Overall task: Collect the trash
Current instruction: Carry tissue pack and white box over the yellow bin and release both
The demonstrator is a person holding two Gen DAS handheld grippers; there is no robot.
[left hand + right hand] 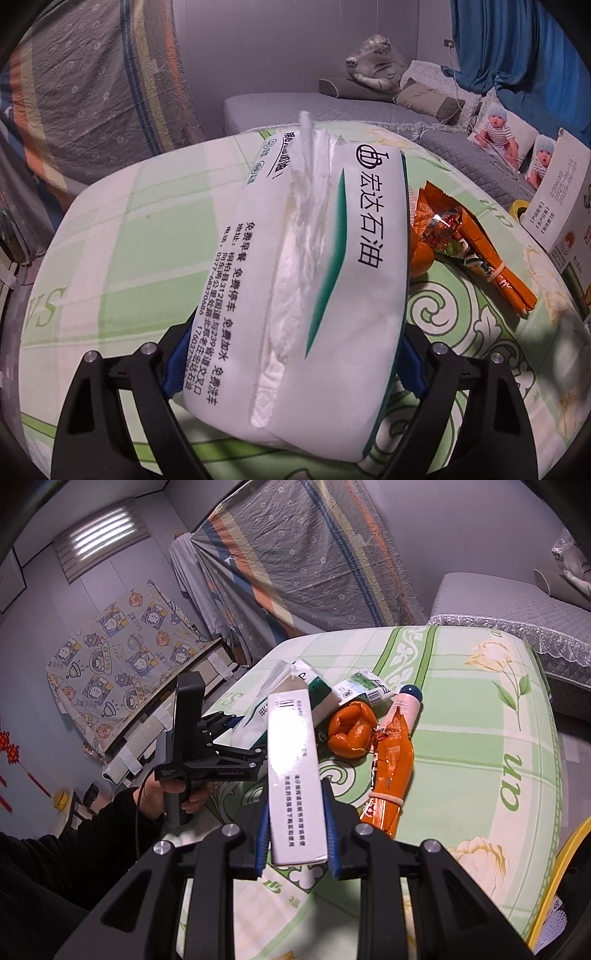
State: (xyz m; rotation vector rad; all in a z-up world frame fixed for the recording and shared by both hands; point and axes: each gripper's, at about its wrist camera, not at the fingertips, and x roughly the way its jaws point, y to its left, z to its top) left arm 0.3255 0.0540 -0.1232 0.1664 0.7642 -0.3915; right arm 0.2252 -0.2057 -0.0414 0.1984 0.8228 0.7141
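The white tissue pack [295, 266] lies on the green-checked table [122, 229], toward its left edge, between the left gripper's [291, 362] spread fingers; whether they press it I cannot tell. Just right lie orange peel [349, 733] and an orange wrapper [391, 771]. The right gripper's [297, 843] fingers are clamped on a white box [295, 775].

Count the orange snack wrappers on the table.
1: the wrapper lies right of the peel, beside the pink tube. More may hide behind the tissue pack.
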